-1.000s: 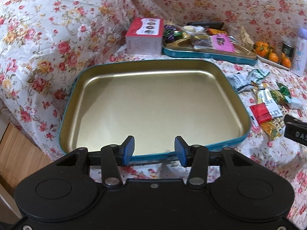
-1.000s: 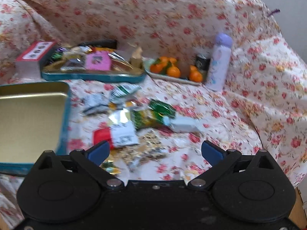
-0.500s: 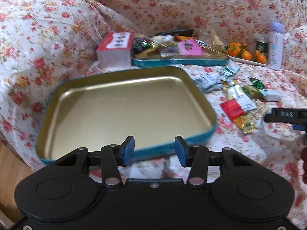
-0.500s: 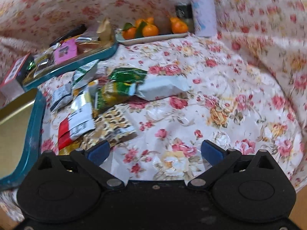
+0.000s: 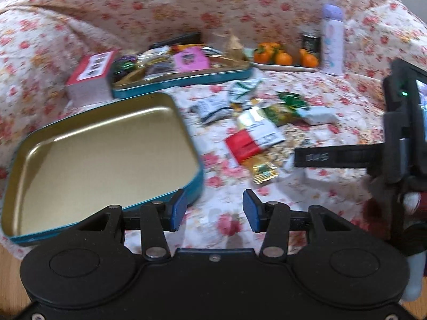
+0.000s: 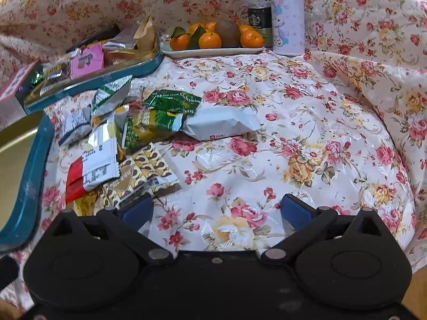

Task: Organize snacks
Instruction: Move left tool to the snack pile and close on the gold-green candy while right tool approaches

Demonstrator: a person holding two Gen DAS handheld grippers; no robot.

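Observation:
An empty gold tin tray with a teal rim [image 5: 186, 138] lies at the left; its edge shows in the right wrist view [image 6: 32, 176]. Loose snack packets lie beside it: a red-and-white packet [image 5: 250, 141] [image 6: 90, 170], a brown patterned packet [image 6: 144, 176], a green packet [image 6: 149, 128] and a white packet [image 6: 221, 125]. My left gripper [image 5: 213, 209] is open and empty, low by the tray's right corner. My right gripper [image 6: 216, 210] is wide open and empty, just right of the packets; it shows in the left wrist view [image 5: 315, 157].
A second teal tray [image 5: 186, 77] full of snacks stands at the back with a red-and-white box [image 5: 90, 74] to its left. A plate of oranges [image 6: 213, 50], a dark can [image 6: 259, 21] and a lilac bottle [image 6: 287, 16] stand behind. Floral cloth covers everything.
My left gripper has swung right, from in front of the empty tray to its right corner. My right gripper has moved down closer to the packets. Both stayed open.

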